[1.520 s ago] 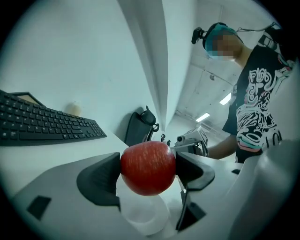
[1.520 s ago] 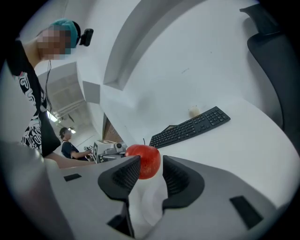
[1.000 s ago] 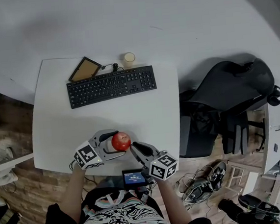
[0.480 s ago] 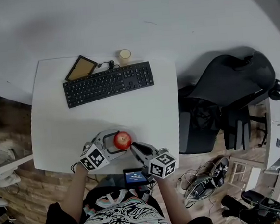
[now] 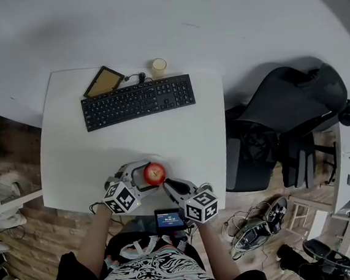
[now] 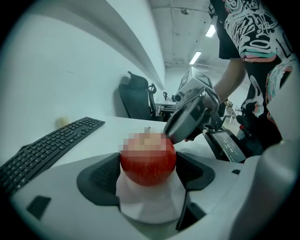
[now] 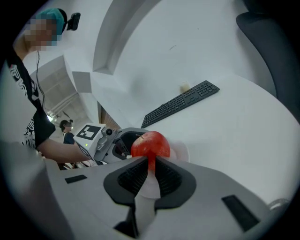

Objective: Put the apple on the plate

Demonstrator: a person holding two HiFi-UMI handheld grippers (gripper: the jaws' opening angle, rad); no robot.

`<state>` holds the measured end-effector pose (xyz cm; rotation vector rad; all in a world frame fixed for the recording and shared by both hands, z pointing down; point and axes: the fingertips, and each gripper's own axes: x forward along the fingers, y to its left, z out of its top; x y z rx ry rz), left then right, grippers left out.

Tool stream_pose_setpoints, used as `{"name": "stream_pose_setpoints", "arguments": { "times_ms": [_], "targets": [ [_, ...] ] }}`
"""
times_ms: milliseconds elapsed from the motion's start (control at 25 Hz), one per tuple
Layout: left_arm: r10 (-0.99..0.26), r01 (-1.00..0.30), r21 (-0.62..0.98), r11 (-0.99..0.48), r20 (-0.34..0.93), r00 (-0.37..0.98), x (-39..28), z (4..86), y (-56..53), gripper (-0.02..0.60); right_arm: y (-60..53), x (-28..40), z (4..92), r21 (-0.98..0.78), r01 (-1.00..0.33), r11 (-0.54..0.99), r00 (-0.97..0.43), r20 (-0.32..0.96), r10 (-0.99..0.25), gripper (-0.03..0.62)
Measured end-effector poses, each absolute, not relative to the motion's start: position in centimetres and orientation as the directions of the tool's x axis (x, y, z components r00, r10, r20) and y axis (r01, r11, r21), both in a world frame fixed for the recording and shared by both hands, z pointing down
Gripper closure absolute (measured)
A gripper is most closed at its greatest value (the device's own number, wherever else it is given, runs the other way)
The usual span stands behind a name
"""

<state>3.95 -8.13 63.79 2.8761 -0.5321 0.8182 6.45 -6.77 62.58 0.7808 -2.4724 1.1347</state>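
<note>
My left gripper (image 5: 149, 177) is shut on a red apple (image 5: 155, 173), with a pad on each side of it (image 6: 147, 161). The apple sits low over a small white plate (image 6: 145, 204) near the table's front edge; I cannot tell whether it rests on it. My right gripper (image 5: 167, 185) comes in from the right, its tip right behind the apple (image 6: 172, 136). Its jaws (image 7: 151, 176) stand almost together on the thin white rim of the plate (image 7: 180, 152). The apple (image 7: 150, 144) shows just beyond them, with the left gripper (image 7: 124, 143) behind it.
A black keyboard (image 5: 138, 101) lies across the far half of the white table (image 5: 71, 152). A brown tablet (image 5: 103, 81) and a small cream cup (image 5: 158, 66) lie behind the keyboard. A small screen device (image 5: 168, 219) sits below the front edge. A black office chair (image 5: 289, 113) stands to the right.
The left gripper has come down with the apple and rolled, bringing the apple low over the plate. The right gripper has sunk a little beside it.
</note>
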Motion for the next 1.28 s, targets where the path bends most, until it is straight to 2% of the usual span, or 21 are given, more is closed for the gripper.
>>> {"name": "stream_pose_setpoints", "arguments": {
  "times_ms": [560, 1000, 1160, 1240, 1280],
  "targets": [
    [-0.348, -0.414, 0.014, -0.91, 0.519, 0.781, 3.9, 63.4, -7.7, 0.222, -5.5, 7.2, 62.3, -0.561, -0.619, 0.55, -0.783, 0.497, -0.374, 0.526],
    [-0.466, -0.514, 0.012, -0.858, 0.402, 0.788, 2.2, 59.4, -7.0, 0.222, -4.2, 8.1, 60.3, -0.478, -0.661, 0.579, -0.748, 0.478, -0.46, 0.526],
    [-0.546, -0.575, 0.004, -0.818, 0.309, 0.779, 1.0, 56.2, -6.7, 0.224, -4.2, 8.4, 58.6, -0.41, -0.695, 0.59, -0.717, 0.457, -0.527, 0.528],
    [-0.582, -0.611, 0.029, -0.791, 0.272, 0.767, 0.1, 54.8, -6.2, 0.258, -4.0, 8.4, 57.4, -0.36, -0.714, 0.601, -0.697, 0.447, -0.561, 0.534],
    [-0.595, -0.624, 0.032, -0.781, 0.267, 0.758, -0.4, 54.1, -5.9, 0.366, -4.0, 8.3, 56.7, -0.333, -0.721, 0.608, -0.689, 0.442, -0.575, 0.535]
  ]
}}
